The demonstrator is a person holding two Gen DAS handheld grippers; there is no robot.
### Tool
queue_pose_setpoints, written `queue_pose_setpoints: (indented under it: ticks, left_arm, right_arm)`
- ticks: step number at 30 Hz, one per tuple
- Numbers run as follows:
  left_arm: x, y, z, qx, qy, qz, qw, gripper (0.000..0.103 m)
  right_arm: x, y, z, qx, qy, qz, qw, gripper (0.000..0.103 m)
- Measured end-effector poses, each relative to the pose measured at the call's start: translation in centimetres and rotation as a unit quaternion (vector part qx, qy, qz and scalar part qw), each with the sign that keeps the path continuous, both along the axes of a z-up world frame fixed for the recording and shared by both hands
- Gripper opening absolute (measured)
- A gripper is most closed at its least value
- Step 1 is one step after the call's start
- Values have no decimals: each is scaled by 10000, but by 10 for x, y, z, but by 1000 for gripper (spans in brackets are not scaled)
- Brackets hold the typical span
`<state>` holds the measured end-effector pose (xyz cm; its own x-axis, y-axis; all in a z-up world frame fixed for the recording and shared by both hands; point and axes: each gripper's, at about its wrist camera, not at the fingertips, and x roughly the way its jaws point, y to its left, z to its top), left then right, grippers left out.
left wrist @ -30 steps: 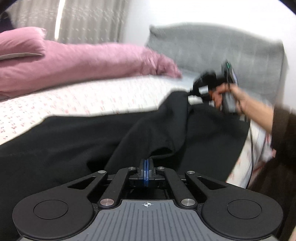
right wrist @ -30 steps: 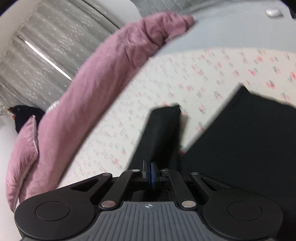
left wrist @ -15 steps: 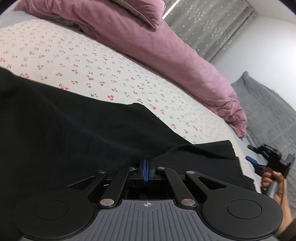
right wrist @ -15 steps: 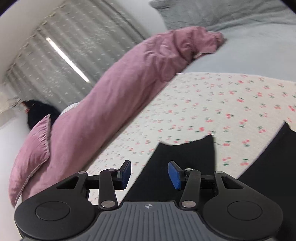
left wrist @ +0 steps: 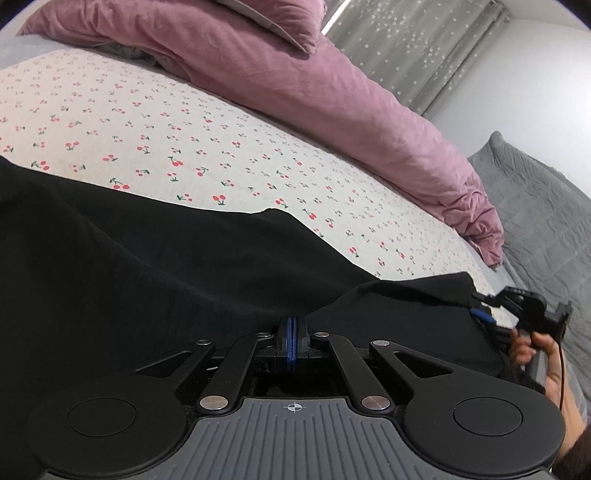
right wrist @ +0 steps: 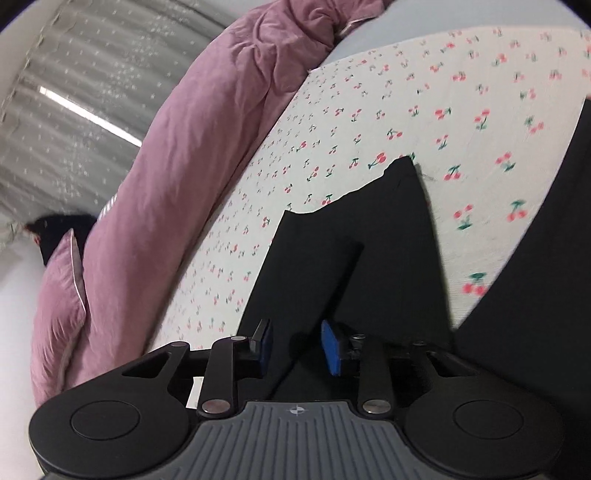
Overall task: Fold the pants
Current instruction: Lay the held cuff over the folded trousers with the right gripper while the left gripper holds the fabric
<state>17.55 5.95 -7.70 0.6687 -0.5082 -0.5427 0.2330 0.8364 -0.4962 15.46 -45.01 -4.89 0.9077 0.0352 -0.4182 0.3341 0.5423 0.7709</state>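
Note:
The black pants [left wrist: 155,273] lie spread on a cherry-print bed sheet [left wrist: 207,147]. My left gripper [left wrist: 293,334] is shut on a fold of the pants fabric close to the camera. In the left wrist view the right gripper [left wrist: 480,306] sits at the far right, at the edge of the pants. In the right wrist view my right gripper [right wrist: 297,345] is open, its blue pads [right wrist: 330,347] apart just above a pant leg end [right wrist: 354,243] that lies flat on the sheet [right wrist: 369,122]. More black fabric [right wrist: 535,295] fills the right side.
A pink duvet [left wrist: 332,92] and pillow [left wrist: 273,18] lie along the far side of the bed; the duvet also shows in the right wrist view [right wrist: 177,155]. A grey quilt [left wrist: 546,206] is at the right. Grey curtains [right wrist: 74,74] hang behind.
My right gripper has opened and let go of the pant leg, which now lies on the sheet. My left gripper stays shut on the fabric and has swung down towards the bed.

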Motion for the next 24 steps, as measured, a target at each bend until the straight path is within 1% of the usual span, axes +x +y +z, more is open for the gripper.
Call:
queue_pose_setpoints:
  ticks: [1, 2, 3, 4, 6, 7, 11, 14, 17, 20, 22, 24]
  left_arm:
    - [-1, -1, 0, 42, -34, -16, 10000, 0]
    - [-2, -2, 0, 89, -70, -35, 9999, 0]
    - [-3, -2, 0, 120, -103, -51, 9999, 0]
    - [-4, -3, 0, 168, -167, -78, 9997, 0]
    - [-6, -6, 1, 244, -268, -110, 9993, 0]
    - [-7, -7, 2, 269, -327, -141, 9990, 0]
    - [-15, -6, 8, 319, -588, -312, 9973, 0]
    - [-25, -4, 15, 307, -864, -523, 9944, 0]
    - [-39, -3, 25, 239, -1209, -919, 9881, 0]
    - [-54, 0, 34, 153, -1494, -1414, 9785, 0]
    - [-66, -1, 38, 186, -1641, -1756, 9705, 0]
    - [-75, -3, 39, 230, -1700, -2080, 9630, 0]
  right_arm:
    - [2, -1, -3, 103, -43, -59, 9999, 17]
    - [4, -2, -6, 196, -84, -114, 9997, 7]
    - [5, -3, -9, 278, -113, -171, 9994, 2]
    - [6, -4, -12, 364, -143, -223, 9990, 0]
    - [5, -5, -12, 469, -299, -283, 9981, 0]
    - [5, -3, -10, 426, -331, -326, 9980, 0]
    - [-11, 4, 17, -86, -506, -255, 9984, 0]
    - [-36, 7, 40, -437, -601, -286, 9968, 0]
    - [-71, 6, 61, -686, -671, -344, 9948, 0]
    - [-111, 0, 79, -907, -623, -455, 9929, 0]
    - [-138, -2, 91, -1190, -547, -551, 9899, 0]
    - [-167, -3, 101, -1568, -443, -648, 9845, 0]
